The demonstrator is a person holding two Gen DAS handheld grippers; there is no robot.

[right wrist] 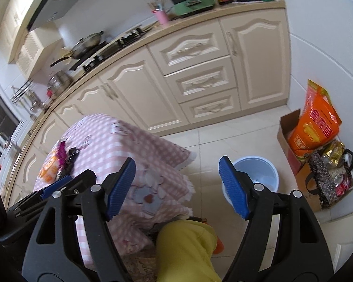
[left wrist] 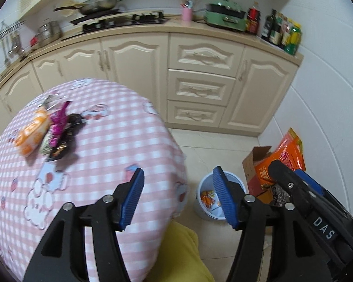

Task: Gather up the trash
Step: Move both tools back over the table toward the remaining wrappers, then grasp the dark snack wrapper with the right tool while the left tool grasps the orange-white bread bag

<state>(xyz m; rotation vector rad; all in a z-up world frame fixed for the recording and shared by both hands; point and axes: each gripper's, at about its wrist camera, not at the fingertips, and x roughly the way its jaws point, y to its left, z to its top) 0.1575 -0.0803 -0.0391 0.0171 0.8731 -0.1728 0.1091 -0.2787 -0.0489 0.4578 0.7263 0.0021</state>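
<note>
Leftmost on the table (left wrist: 120, 145), draped in a soft pink-and-white checked cloth with cartoon prints, lies the trash: a small heap of crumpled snack wrappers (left wrist: 47, 134). An orange-and-white packet (left wrist: 31, 136) sits at the heap's left, puffy and glossy; a magenta foil wrapper (left wrist: 58, 121) lies twisted beside it, and a dark, shiny wrapper (left wrist: 66, 141) overlaps its right side. The heap is blurred, so no print can be read.

Nearer the camera, the left gripper (left wrist: 178, 197) hangs over the table's edge with its ribbed blue pads parted and nothing between them. Below and to the right, a pale blue plastic bin (left wrist: 202, 202), round and smooth-walled, stands on glossy cream floor tiles and holds a few orange scraps (left wrist: 207, 197).

Further right, the right gripper (right wrist: 176, 183) is likewise released and empty. Beyond it, a brown cardboard box (right wrist: 287, 138) against the white wall holds an orange bag (right wrist: 315, 134), and a dark patterned bag (right wrist: 327, 178) sits beside it.
</note>
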